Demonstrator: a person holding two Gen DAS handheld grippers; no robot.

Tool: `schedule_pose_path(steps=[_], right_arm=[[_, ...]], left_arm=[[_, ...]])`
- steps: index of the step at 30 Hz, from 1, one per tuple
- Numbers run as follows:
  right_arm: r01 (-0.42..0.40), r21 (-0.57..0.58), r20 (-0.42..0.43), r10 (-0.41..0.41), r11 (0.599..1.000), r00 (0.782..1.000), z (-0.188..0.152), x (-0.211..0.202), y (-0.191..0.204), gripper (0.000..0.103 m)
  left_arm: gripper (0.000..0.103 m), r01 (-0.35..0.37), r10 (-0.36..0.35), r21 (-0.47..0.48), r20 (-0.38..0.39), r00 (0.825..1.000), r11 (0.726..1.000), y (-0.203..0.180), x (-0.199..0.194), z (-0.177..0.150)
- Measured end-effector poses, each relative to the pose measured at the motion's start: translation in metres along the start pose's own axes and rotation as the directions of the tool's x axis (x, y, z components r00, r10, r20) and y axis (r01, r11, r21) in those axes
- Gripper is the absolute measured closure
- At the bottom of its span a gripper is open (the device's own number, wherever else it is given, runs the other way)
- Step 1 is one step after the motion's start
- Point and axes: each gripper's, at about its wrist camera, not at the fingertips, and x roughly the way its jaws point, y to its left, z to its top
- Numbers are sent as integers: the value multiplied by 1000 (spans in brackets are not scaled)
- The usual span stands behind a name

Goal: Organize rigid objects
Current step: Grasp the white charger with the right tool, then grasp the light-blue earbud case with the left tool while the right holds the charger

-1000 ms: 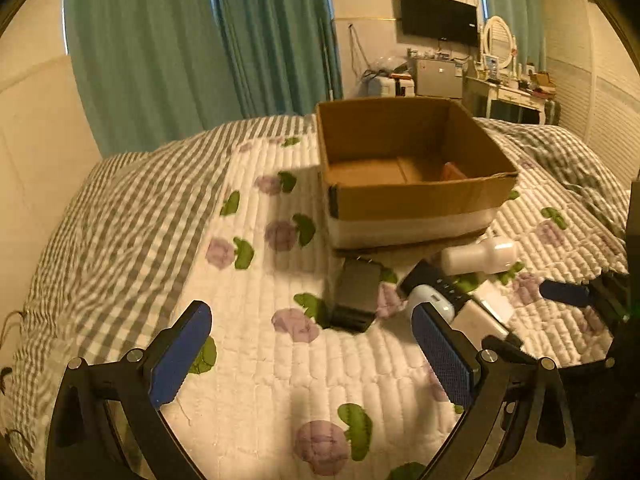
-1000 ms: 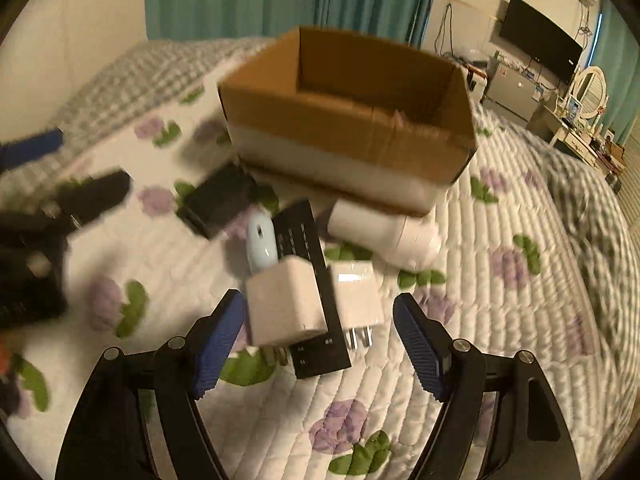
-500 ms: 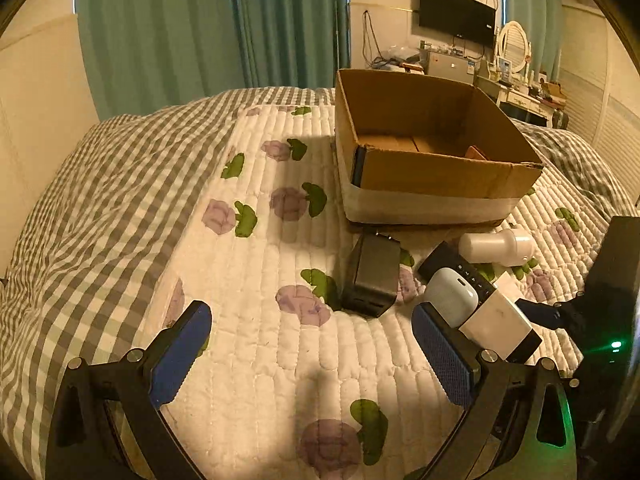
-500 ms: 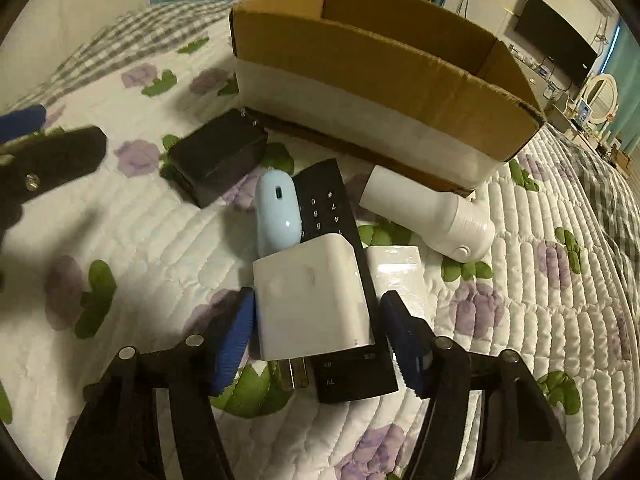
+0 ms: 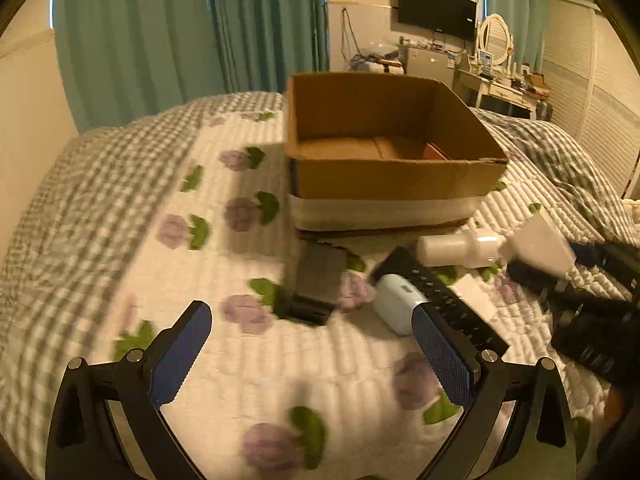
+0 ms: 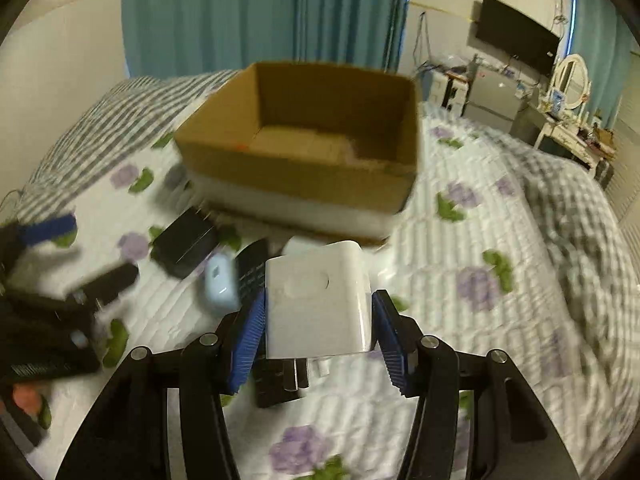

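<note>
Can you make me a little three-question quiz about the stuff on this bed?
1. True or false: the cardboard box stands on the quilt.
2. Which thing sits between the right gripper pads? A) white charger B) black charger C) white bottle
3. Fill in: the left gripper is ___ and holds nothing.

Key: 1 true; 2 A; 3 open

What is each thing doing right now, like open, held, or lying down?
Cardboard box: open-topped, on the bed.
White charger: lifted, between the closing jaws of the right hand-held gripper.
Left hand-held gripper: open, empty.
Black adapter: lying flat.
Remote: lying flat.
White bottle: on its side.
</note>
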Motion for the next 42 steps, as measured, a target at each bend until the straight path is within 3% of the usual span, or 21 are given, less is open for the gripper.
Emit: schedule_pose_path(steps=[8,13,16,18,21,25,31,42], right_arm=[[-11,66,-6,11,998,1000,2,8,-36,50],[-33,102,-16,34,994,999,-1,13,-44,50],[-46,115,-16,48,992,999,-2,14,-47,50],[-48,121,-21,51,991,998,-2,15,-48,50],[-46,121,-19,49,992,999,-3,14,-48,50],[-33,113,-7,34,993,999,-4,11,-46,50],[-19,113,16,17,993,1000,-3,-4,-42,50],[-23,79,123,13,997,992,24,-70,-27,50]], left_arm=[[3,35,-33,29,-64,997,999,-40,43,-4],[12,31,-26,70,-74,997,997,-52,58,-4],[25,21,-14,94,-68,998,995,-56,65,-3],[46,45,-37,124,-69,997,991,-62,66,-2],[61,90,-80,109,-91,993,990,-65,69,-2],[62,94,-84,110,-94,992,989,-64,61,-3],[62,105,-101,101,-42,994,989,-59,21,5],[62,139,-147,85,95,984,987,-42,-66,60]])
